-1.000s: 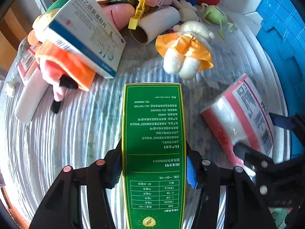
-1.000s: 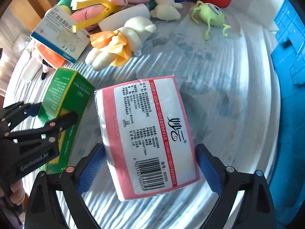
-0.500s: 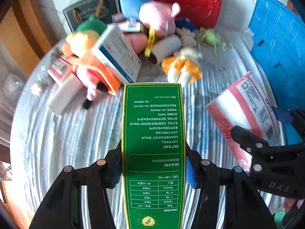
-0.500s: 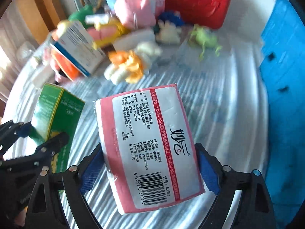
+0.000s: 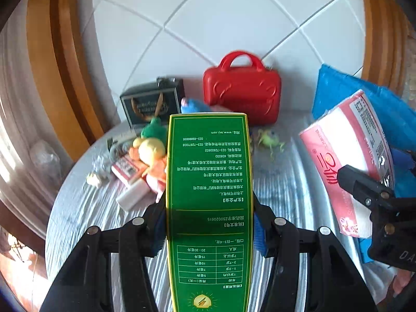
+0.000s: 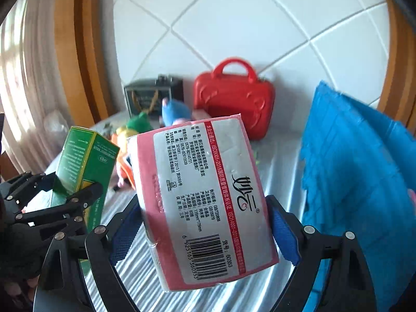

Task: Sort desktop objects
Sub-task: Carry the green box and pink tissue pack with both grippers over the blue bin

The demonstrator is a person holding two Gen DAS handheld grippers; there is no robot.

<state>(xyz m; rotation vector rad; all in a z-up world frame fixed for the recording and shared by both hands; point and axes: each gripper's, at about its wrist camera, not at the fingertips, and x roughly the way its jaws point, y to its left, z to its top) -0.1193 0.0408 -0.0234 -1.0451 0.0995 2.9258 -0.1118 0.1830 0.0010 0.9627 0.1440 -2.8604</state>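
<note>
Both claws have risen since a second ago, lifting their loads clear of the round surface, so the tiled wall now fills the upper view where the toy pile did before.

The left claw pinches a tall green medicine box between its blue pads, the box standing up along the fingers. The right claw grips a pink-wrapped tissue pack across its width; the soft pack is tilted, its far end leaning left. In the right view the two loads hang just beside each other above the surface.

At the far side lie plush toys, a red toy case against the wall and a dark gift bag. A blue crate stands at the right, near the tissue pack.

Risks from here, as a judgement: the tissue pack is squashy and held near one end, so it could sag or slide out during a swing. The claws are close together, so crossing paths could knock the box askew. The crate's wall is close to the right load, and a low approach could catch its rim.
</note>
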